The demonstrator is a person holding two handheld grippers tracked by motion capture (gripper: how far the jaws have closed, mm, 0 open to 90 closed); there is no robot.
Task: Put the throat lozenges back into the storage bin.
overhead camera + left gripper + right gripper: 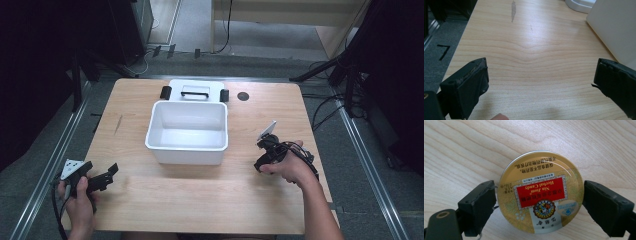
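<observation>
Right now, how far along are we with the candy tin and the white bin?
Done: the white bin stands open, its lid lying behind it. In hand: the right gripper has its jaws on either side of the candy tin, which lies on the table; whether they already pinch it I cannot tell. Left: presumably lifting the tin into the bin, which looks empty. The left gripper is open over bare wood.

Round candy tin (541, 195) — red label reads "Nin Jiom Herbal Candy", upside down.
</observation>
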